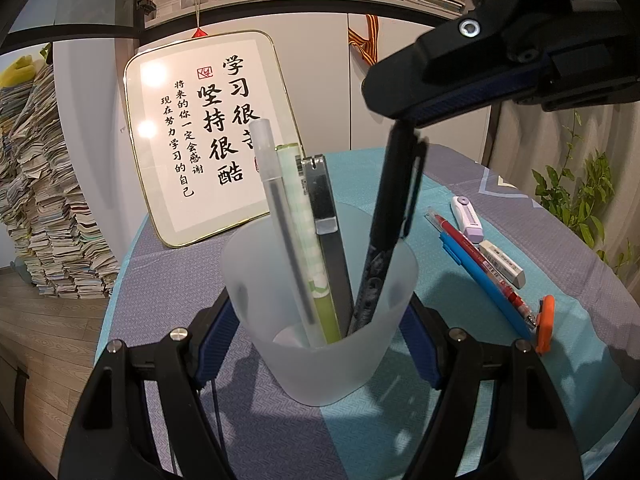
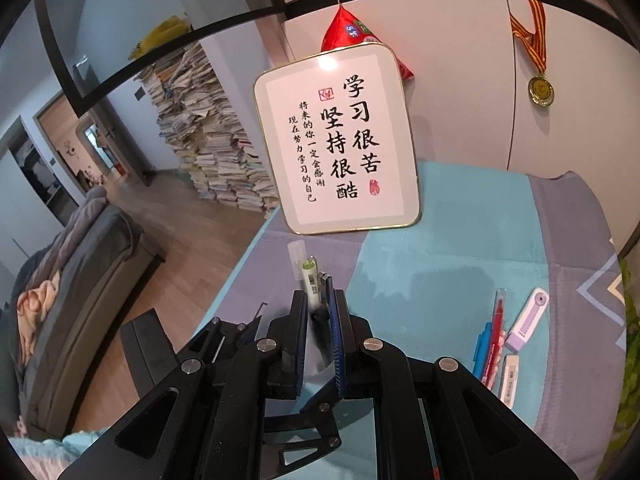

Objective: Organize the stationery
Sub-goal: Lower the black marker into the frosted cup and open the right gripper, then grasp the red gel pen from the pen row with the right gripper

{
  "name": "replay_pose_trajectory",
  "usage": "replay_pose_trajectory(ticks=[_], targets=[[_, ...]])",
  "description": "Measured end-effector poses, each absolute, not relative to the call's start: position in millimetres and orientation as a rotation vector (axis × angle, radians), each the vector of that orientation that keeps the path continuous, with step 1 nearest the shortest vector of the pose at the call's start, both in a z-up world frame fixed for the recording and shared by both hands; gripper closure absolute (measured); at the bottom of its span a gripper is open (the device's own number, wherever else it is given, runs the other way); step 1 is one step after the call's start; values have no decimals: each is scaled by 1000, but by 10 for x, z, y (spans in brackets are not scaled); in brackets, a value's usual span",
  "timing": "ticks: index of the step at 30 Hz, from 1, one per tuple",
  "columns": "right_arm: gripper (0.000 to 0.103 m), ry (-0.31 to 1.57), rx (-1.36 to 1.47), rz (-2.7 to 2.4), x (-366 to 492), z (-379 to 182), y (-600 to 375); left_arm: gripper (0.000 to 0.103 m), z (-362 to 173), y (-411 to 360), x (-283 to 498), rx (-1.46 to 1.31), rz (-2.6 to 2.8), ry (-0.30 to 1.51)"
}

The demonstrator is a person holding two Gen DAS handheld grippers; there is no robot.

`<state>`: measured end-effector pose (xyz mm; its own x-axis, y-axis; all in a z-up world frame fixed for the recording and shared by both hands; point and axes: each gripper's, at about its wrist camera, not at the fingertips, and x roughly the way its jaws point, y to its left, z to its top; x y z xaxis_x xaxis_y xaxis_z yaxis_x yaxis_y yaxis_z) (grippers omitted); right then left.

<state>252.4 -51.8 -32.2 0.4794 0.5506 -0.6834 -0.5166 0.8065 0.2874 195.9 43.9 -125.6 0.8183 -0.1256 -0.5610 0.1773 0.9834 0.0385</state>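
Observation:
A frosted plastic cup stands on the tablecloth, and my left gripper is shut on it, one pad against each side. In the cup lean a clear gel pen, a green pen and a black-and-silver cutter. My right gripper comes in from the upper right, shut on the top of a black pen whose lower end is inside the cup. In the right wrist view the right gripper has its pads close together on the black pen, with the cup's other pens just beyond.
On the cloth to the right lie a red pen, a blue pen, an eraser, a purple correction tape and an orange tool. A framed calligraphy sign leans behind the cup. The table edge drops off at left.

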Motion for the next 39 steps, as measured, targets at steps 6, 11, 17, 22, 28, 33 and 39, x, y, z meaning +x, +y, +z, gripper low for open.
replay_pose_trajectory(ticks=[6, 11, 17, 22, 28, 33, 39], targets=[[91, 837, 63, 651, 2509, -304, -551, 29, -1258, 437, 1961, 90, -161, 589], [91, 816, 100, 625, 2528, -246, -698, 29, -1258, 438, 1960, 90, -161, 590], [91, 827, 150, 556, 2627, -268, -961, 29, -1258, 437, 1960, 90, -161, 589], [91, 883, 162, 456, 2786, -450, -1212, 29, -1258, 435, 1961, 90, -161, 590], [91, 998, 167, 327, 3096, -872, -1418, 28, -1259, 436, 1958, 90, -161, 590], [89, 1066, 178, 286, 3328, -1138, -1475, 28, -1260, 436, 1960, 90, -162, 591], [71, 1082, 152, 266, 3508, -1261, -1447, 29, -1273, 438, 1962, 90, -163, 601]])
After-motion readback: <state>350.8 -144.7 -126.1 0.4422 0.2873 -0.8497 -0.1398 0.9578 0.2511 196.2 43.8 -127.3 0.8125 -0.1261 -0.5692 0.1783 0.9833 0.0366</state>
